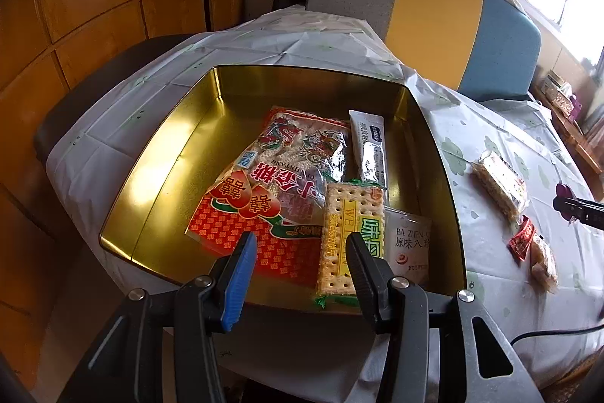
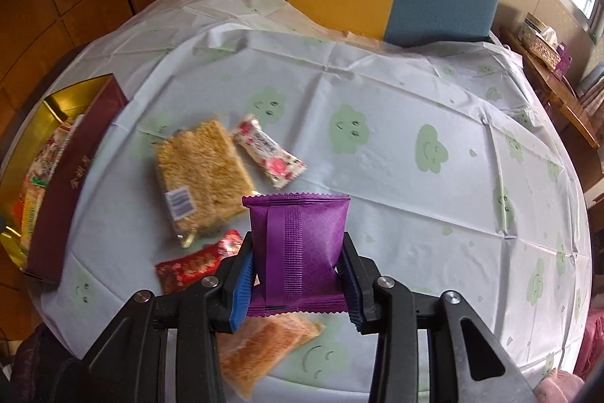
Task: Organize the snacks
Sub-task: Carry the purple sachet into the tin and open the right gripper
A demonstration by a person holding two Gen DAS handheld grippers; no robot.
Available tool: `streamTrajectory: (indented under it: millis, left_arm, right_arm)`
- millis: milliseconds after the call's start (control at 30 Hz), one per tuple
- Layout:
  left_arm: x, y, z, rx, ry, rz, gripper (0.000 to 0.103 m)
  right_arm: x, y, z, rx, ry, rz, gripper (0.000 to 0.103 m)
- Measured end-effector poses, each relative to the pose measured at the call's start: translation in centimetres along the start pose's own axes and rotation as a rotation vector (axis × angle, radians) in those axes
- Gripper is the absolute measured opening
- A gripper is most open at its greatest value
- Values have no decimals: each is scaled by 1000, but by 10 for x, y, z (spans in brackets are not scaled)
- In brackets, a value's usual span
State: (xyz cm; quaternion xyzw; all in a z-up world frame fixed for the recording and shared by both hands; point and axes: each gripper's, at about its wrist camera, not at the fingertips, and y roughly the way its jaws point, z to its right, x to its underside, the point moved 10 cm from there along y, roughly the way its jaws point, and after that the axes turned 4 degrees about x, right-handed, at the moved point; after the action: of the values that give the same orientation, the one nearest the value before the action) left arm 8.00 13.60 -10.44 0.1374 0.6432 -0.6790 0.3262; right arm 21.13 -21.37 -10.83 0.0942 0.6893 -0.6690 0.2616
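Right gripper (image 2: 298,274) up close, my 2 fingers pinching the purple foil snack packet (image 2: 298,248) above the white clover-print tablecloth (image 2: 396,176). Left gripper (image 1: 300,263) spread wide over the gold-lined tin box (image 1: 158,176), which holds the red candy bag (image 1: 264,199).
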Motion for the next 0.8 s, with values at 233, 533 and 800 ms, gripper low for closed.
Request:
streamTrajectory:
  millis: [233,533,800]
  left_arm:
    - [-3,-3,-15,-26,-37,14,50]
    - [-3,-3,-38,-49,-89,17,50]
    - [-1,0,-39,-45,-85,11,50]
  right_arm:
    - [-19,-28,-114,-197,-98,61,41]
    - [-45,-41,-244,-393,-194,78,42]
    - [-42,-7,-277,-351,-221,31,49]
